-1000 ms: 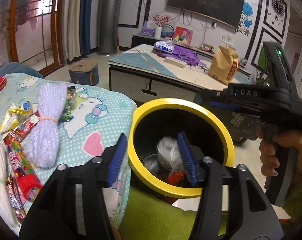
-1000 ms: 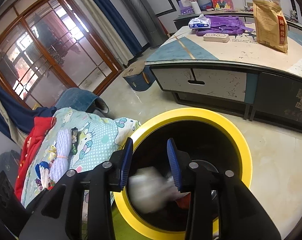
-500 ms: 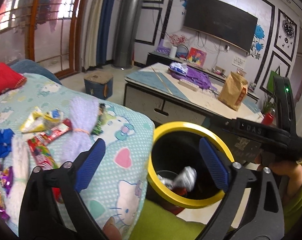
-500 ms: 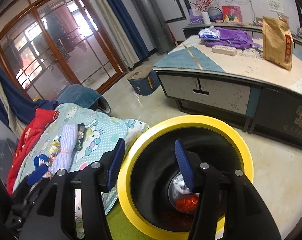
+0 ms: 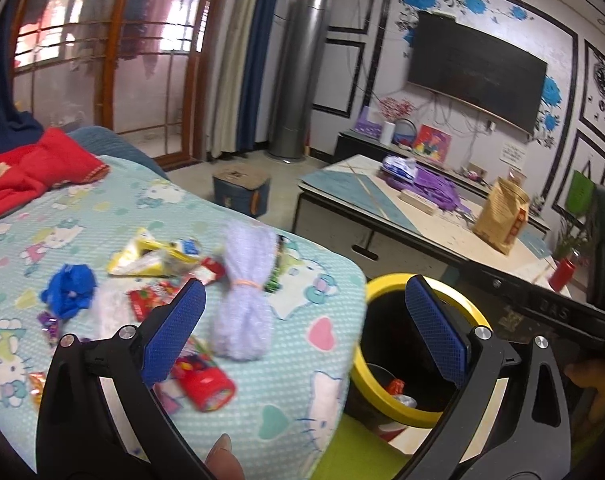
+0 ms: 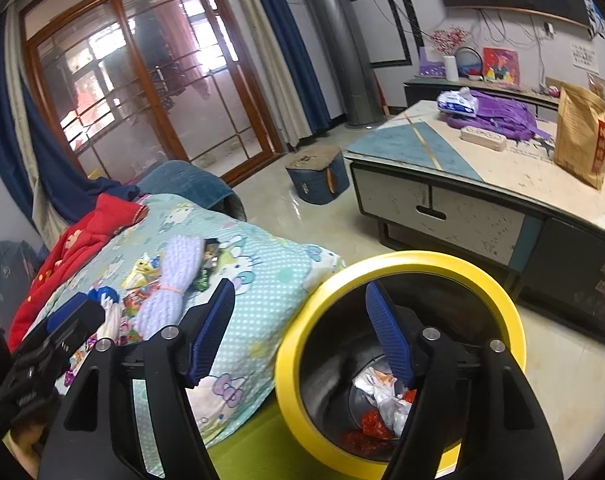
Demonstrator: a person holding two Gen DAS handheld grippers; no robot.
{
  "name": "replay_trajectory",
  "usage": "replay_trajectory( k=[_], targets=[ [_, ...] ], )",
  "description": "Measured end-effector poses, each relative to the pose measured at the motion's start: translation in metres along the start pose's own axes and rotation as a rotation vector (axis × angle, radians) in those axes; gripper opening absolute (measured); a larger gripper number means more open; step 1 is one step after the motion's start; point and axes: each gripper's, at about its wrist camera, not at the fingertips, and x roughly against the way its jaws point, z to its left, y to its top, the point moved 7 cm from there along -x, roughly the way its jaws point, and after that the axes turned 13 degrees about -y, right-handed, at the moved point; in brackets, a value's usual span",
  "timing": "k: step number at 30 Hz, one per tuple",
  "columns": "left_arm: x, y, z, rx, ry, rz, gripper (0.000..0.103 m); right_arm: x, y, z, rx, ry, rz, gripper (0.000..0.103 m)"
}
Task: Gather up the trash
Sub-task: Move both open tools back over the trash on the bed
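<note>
A second ago both tools were over the round black bin with the yellow rim [image 6: 400, 264], and a white crumpled wrapper was falling in. Now that wrapper lies at the bottom with some red scraps [image 6: 376, 426]. The left gripper [image 5: 304, 330] has swung away toward the bed with the pale blue cartoon-cat sheet [image 5: 302, 392]; its blue pads are wide apart and hold nothing. The right gripper [image 6: 300, 330] is also wide apart and empty, above the bin's edge.

So one piece is done, and more is waiting. On the sheet lie a yellow snack bag [image 5: 150, 258], a blue crumpled scrap [image 5: 68, 290], red candy wrappers [image 5: 204, 384] and a pale purple bundle tied with a band [image 5: 244, 308].

The red wrappers are blurry. The left pad hides some of them. Most of the bin's bottom is hidden by its wall and the right tool.
</note>
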Motion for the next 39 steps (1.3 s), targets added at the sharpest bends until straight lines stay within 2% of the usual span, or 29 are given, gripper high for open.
replay_trajectory(
  k=[9,18,26,39],
  targets=[
    [0.028,0.014,0.030,0.013,0.097,-0.067,0.092,0.011,-0.006,0.040,0.089,0.035,-0.033,0.070],
    [0.048,0.015,0.065,0.063,0.172,-0.085,0.092,0.014,-0.022,0.086,0.191,0.086,-0.027,0.071],
    [0.062,0.011,0.105,0.135,0.218,-0.065,0.092,0.010,-0.040,0.126,0.264,0.134,0.004,0.071],
    [0.066,-0.002,0.148,0.235,0.238,-0.014,0.092,-0.005,-0.069,0.174,0.365,0.190,0.056,0.071]
  ],
)
